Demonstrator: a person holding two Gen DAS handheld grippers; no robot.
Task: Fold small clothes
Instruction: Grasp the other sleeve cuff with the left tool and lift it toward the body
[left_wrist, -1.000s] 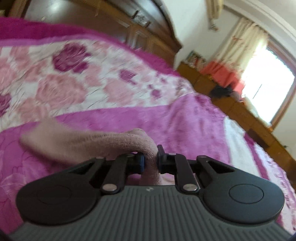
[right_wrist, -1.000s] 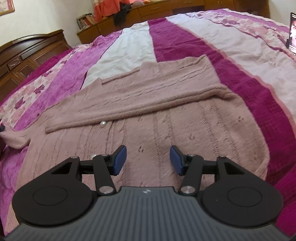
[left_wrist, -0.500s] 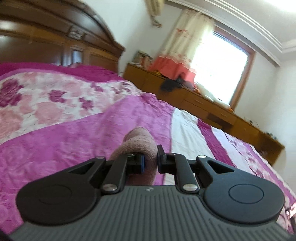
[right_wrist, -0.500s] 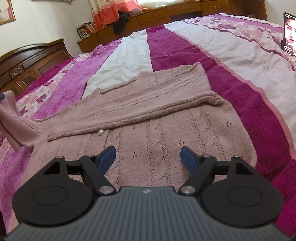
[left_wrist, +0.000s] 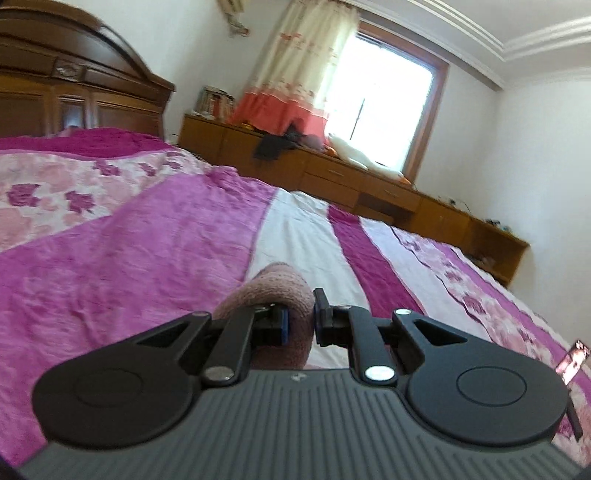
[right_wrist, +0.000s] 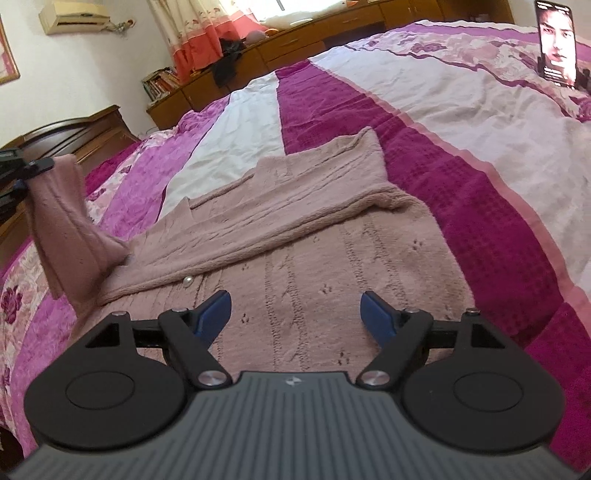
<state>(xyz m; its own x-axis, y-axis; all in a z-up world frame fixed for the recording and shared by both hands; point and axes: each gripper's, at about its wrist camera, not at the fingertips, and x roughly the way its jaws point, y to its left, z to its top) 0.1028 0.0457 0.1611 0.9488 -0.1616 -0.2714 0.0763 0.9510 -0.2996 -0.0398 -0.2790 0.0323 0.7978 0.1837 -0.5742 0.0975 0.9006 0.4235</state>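
A sleeve goes up as a pink cardigan is folded on a striped bed.

The left gripper (left_wrist: 300, 321) pinches the sleeve (right_wrist: 62, 225) clear of the bedspread (right_wrist: 461, 177), at ten o'clock of the cardigan (right_wrist: 314, 266) lying flat mid-bed. The right gripper (right_wrist: 295, 314) hovers over the hem, fingers spread and empty. The loose knit could slip the pinch, or the lift could drag the body askew.

Dusty-pink knit cardigan (right_wrist: 332, 280) lies flat, one sleeve (right_wrist: 66, 221) lifted upright, the other folded across.
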